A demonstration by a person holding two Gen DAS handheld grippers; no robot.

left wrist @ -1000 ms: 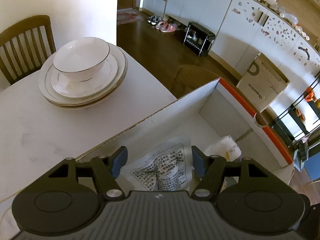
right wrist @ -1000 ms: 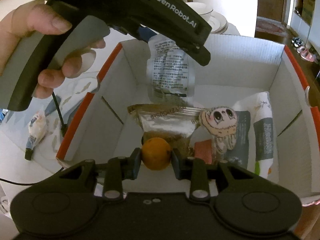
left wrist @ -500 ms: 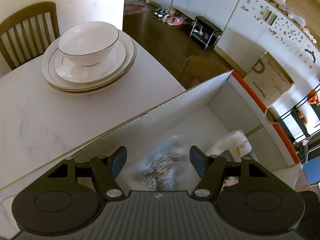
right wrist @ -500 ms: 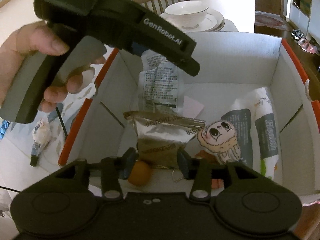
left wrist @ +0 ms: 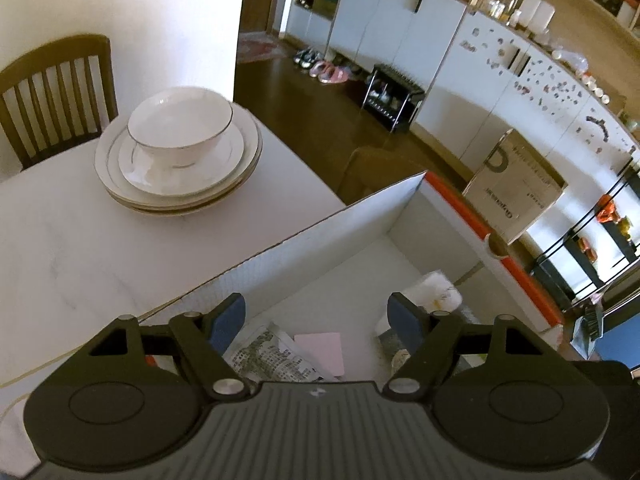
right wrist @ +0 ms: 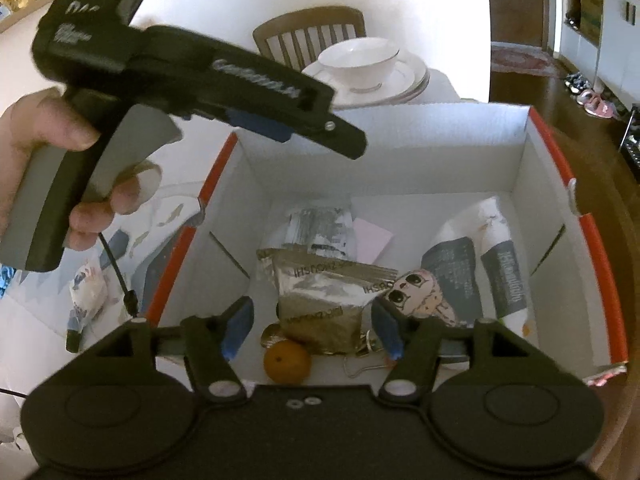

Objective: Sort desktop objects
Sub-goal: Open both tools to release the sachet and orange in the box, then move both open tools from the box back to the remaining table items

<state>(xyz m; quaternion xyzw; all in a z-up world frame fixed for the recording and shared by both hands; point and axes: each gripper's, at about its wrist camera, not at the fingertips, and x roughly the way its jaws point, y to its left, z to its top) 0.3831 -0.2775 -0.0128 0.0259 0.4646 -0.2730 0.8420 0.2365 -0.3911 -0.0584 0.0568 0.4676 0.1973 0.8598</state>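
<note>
A white cardboard box with orange rims [right wrist: 556, 160] stands open on the table. Inside lie a clear printed packet [right wrist: 320, 228], a gold snack bag [right wrist: 324, 292], a small orange [right wrist: 287, 361], a doll-face item [right wrist: 420, 294], a white and grey pouch [right wrist: 484, 264] and a pink note [right wrist: 372, 236]. My right gripper [right wrist: 312, 328] is open and empty above the box's near edge. My left gripper [left wrist: 318, 318] is open and empty above the box [left wrist: 360, 216]; the packet [left wrist: 272, 354] lies below it. The left gripper also shows at upper left in the right wrist view [right wrist: 280, 120].
A white bowl on stacked plates [left wrist: 180, 140] sits at the table's far side, with a wooden chair [left wrist: 52, 88] behind. A small wrapped item [right wrist: 86, 292] and a patterned cloth lie left of the box. The table edge drops to a wooden floor [left wrist: 312, 116].
Both grippers opened. The left let the clear packet fall into the box; the right let the orange drop to the box floor. Both grippers rose and drew back.
</note>
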